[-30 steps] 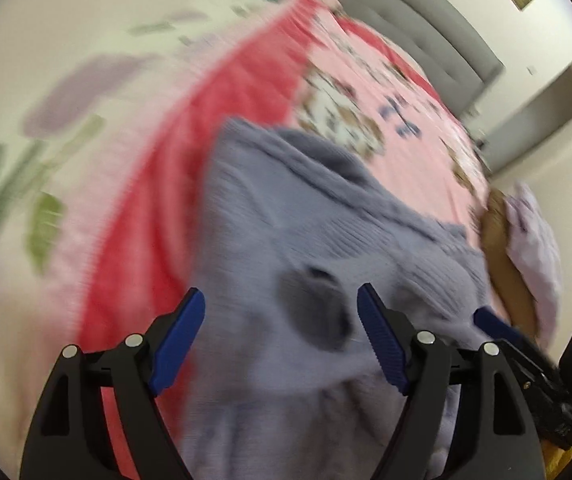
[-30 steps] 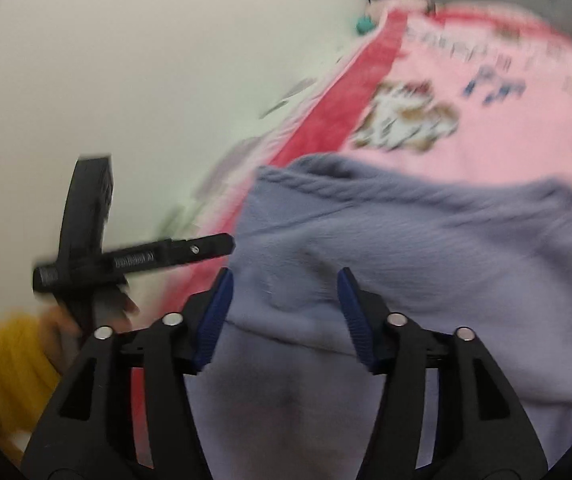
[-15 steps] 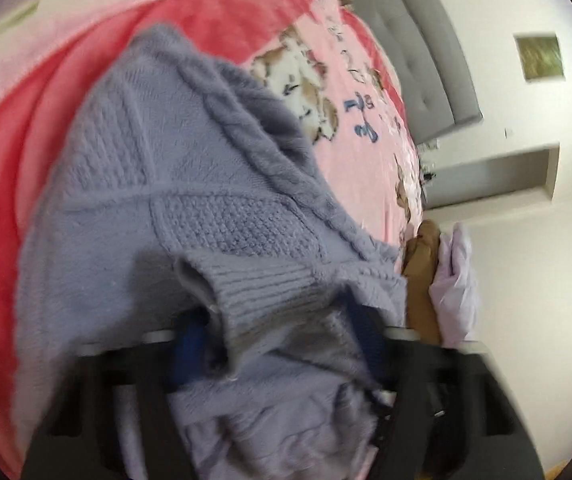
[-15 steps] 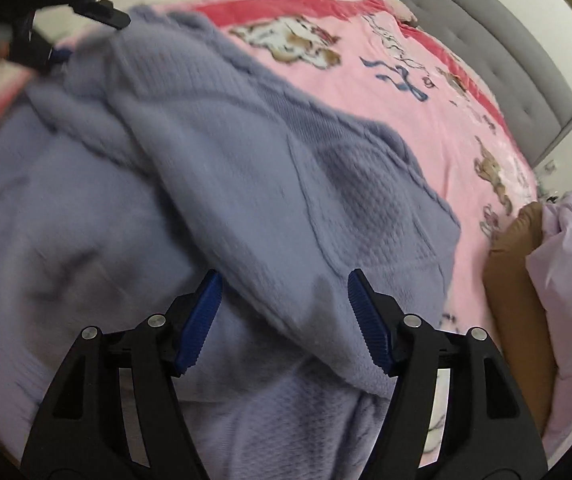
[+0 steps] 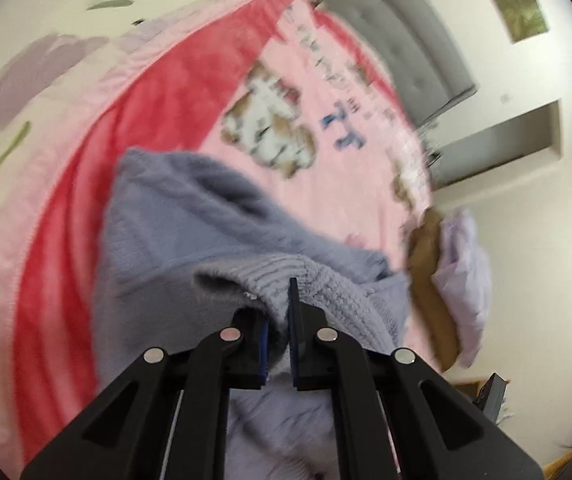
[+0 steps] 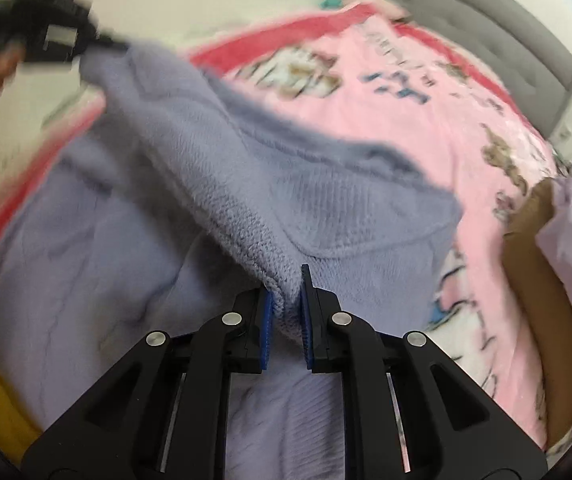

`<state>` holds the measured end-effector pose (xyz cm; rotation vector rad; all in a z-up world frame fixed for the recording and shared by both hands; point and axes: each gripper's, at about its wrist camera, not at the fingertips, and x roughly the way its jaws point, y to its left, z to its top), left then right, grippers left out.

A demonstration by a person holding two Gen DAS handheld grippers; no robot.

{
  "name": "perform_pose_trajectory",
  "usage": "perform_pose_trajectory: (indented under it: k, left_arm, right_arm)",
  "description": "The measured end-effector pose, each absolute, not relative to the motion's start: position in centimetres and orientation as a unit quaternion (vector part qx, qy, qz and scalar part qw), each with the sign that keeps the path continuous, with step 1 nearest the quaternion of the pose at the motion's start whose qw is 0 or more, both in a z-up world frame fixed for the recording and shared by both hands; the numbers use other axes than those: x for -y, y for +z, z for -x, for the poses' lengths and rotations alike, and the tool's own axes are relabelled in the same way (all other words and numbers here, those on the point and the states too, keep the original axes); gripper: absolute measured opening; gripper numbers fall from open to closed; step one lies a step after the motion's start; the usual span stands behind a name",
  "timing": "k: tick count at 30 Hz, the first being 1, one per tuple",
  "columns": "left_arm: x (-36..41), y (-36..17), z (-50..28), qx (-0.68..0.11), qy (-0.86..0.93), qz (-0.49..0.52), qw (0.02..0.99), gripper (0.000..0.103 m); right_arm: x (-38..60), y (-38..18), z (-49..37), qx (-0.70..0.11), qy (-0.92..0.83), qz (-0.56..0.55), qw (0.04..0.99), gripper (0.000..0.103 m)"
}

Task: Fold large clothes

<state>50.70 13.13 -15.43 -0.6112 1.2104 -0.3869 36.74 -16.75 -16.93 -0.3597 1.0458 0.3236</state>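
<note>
Both claws have just been closing, and each now pinches knit: the left gripper (image 5: 278, 316) a ribbed hem, the right gripper (image 6: 286, 312) an edge, so the sweater (image 6: 214, 168) can be stretched taut over the pink blanket (image 6: 426, 120) for folding.

Both cameras ride just behind their own tools, angled down at the bed (image 5: 294, 92) from close above it. The left wrist view looks along the left tool (image 5: 277, 312) up the bed toward the grey headboard (image 5: 418, 36). The right wrist view sits close over the lilac sweater (image 6: 214, 168), facing the same headboard. Both share sweater, pink blanket (image 6: 418, 120) and headboard; the right view catches the left tool beyond the sweater.
</note>
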Motion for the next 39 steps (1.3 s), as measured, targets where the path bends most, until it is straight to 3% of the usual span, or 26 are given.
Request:
perform_pose_trajectory:
  k: [5, 7, 9, 10, 12, 17, 25, 26, 27, 28, 30, 32, 39]
  left_arm:
    - [-13.0, -21.6, -50.8, -0.642, -0.158, 0.236, 0.712, 0.007]
    - [-13.1, -23.2, -50.4, -0.648, -0.162, 0.231, 0.708, 0.009]
    - [-13.9, -23.5, -49.7, -0.628, -0.180, 0.245, 0.717, 0.014]
    - [-14.4, -23.6, -49.2, -0.620, -0.184, 0.250, 0.720, 0.025]
    - [-15.5, -23.7, -48.3, -0.604, -0.191, 0.267, 0.726, 0.028]
    - [-15.2, -22.7, -46.7, -0.584, -0.226, 0.249, 0.738, 0.028]
    - [-13.3, -22.8, -46.1, -0.559, -0.278, 0.212, 0.752, 0.027]
    - [-13.3, -23.1, -46.1, -0.565, -0.279, 0.218, 0.746, 0.025]
    - [-13.2, -23.5, -46.1, -0.570, -0.276, 0.215, 0.744, 0.015]
    - [-12.9, -23.7, -46.0, -0.576, -0.269, 0.204, 0.745, 0.009]
    - [-12.7, -23.8, -45.8, -0.581, -0.254, 0.200, 0.747, 0.007]
    - [-12.5, -23.0, -45.8, -0.573, -0.234, 0.200, 0.760, 0.007]
    - [-11.0, -19.5, -46.1, -0.523, -0.220, 0.169, 0.806, 0.006]
  right_arm:
    - [14.7, -21.1, -36.5, -0.530, 0.145, 0.202, 0.811, 0.021]
    - [15.2, -19.9, -36.3, -0.515, 0.158, 0.174, 0.824, 0.032]
    - [16.3, -17.5, -36.2, -0.497, 0.184, 0.113, 0.840, 0.054]
    - [16.9, -16.3, -36.2, -0.484, 0.199, 0.082, 0.848, 0.056]
    - [18.6, -13.2, -36.8, -0.449, 0.214, 0.018, 0.867, 0.064]
    - [21.7, -11.8, -42.2, -0.440, 0.139, -0.002, 0.887, 0.069]
    - [22.9, -19.3, -53.0, -0.551, 0.064, 0.013, 0.832, 0.072]
    - [22.8, -20.4, -53.7, -0.577, 0.057, 0.013, 0.815, 0.065]
    - [22.6, -21.5, -54.0, -0.593, 0.058, 0.004, 0.803, 0.046]
    - [22.7, -21.9, -53.7, -0.589, 0.067, -0.008, 0.805, 0.041]
    - [22.8, -22.1, -53.4, -0.579, 0.067, -0.009, 0.812, 0.018]
    - [23.4, -21.4, -53.1, -0.567, 0.064, -0.030, 0.821, 0.012]
    - [26.0, -16.0, -52.9, -0.472, 0.053, -0.036, 0.879, 0.011]
